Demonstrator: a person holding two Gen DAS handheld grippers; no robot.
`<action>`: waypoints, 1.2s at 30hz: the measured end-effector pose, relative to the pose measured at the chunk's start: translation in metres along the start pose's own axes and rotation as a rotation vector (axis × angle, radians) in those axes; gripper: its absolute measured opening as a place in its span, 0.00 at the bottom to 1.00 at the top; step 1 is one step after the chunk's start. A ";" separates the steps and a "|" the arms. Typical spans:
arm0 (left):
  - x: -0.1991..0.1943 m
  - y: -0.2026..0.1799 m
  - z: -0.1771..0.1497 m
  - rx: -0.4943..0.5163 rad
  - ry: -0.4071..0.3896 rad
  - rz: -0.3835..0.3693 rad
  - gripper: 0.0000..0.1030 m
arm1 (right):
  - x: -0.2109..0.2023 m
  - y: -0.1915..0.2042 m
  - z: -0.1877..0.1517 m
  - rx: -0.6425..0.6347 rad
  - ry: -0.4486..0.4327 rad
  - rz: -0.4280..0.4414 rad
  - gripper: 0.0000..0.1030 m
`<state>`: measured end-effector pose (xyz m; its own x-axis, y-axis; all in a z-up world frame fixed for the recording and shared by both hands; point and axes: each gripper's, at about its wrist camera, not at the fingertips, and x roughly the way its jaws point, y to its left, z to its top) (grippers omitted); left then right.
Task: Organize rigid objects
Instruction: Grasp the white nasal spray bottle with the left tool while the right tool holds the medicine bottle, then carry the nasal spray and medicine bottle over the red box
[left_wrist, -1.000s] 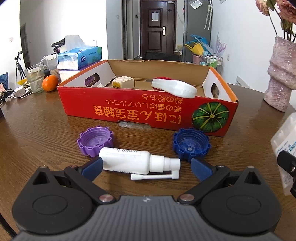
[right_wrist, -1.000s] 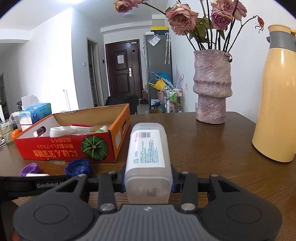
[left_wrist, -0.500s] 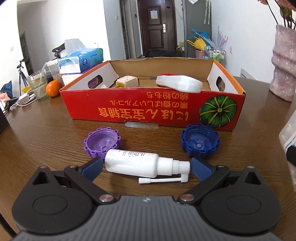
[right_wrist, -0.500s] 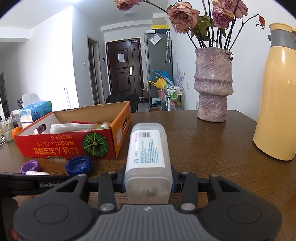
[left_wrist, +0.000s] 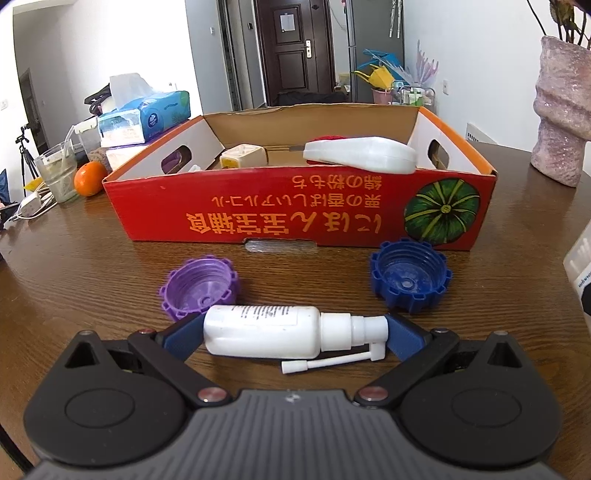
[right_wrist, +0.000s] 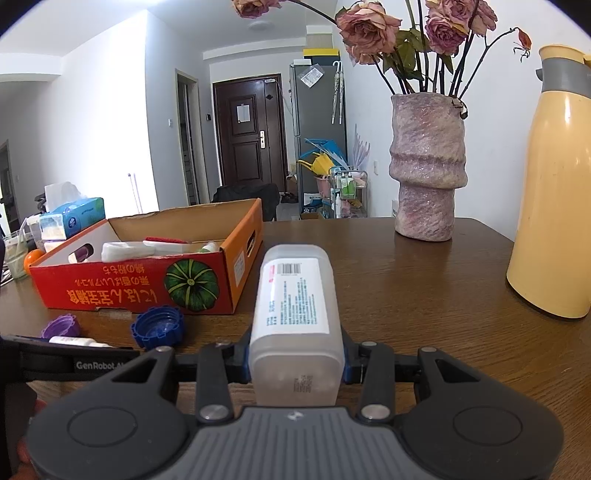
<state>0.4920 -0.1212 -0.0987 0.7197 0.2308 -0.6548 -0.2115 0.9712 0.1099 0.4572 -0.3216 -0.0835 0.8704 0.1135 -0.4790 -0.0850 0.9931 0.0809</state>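
My left gripper (left_wrist: 284, 334) is shut on a white spray bottle (left_wrist: 266, 331) lying crosswise on the table, one pad at its base and one at its nozzle end. A purple cap (left_wrist: 199, 288) and a blue cap (left_wrist: 410, 280) lie just beyond it, in front of the red cardboard box (left_wrist: 295, 218). The box holds a white flat bottle (left_wrist: 362, 155) and a small cream box (left_wrist: 243, 157). My right gripper (right_wrist: 295, 363) is shut on a translucent white labelled container (right_wrist: 295, 317), held above the table to the right of the box (right_wrist: 122, 291).
A pink vase (right_wrist: 424, 166) with dried roses and a yellow thermos jug (right_wrist: 554, 203) stand at the right. A tissue pack (left_wrist: 144, 118), a glass (left_wrist: 55, 173) and an orange (left_wrist: 88, 179) sit left of the box.
My left gripper has moved forward and closed its pads onto the ends of the spray bottle. My right gripper with the container has barely moved.
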 end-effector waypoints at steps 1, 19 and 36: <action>0.000 0.001 0.000 0.001 -0.002 -0.003 1.00 | 0.000 0.000 0.000 0.000 0.001 0.000 0.39; -0.003 0.005 -0.002 0.002 0.003 0.012 0.97 | 0.000 0.001 -0.002 -0.001 0.001 0.002 0.39; -0.020 0.017 -0.015 0.026 0.004 0.013 0.97 | -0.003 0.000 -0.002 -0.004 -0.005 -0.008 0.39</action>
<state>0.4641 -0.1103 -0.0951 0.7145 0.2432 -0.6560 -0.2038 0.9693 0.1374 0.4533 -0.3220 -0.0838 0.8736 0.1054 -0.4750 -0.0801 0.9941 0.0733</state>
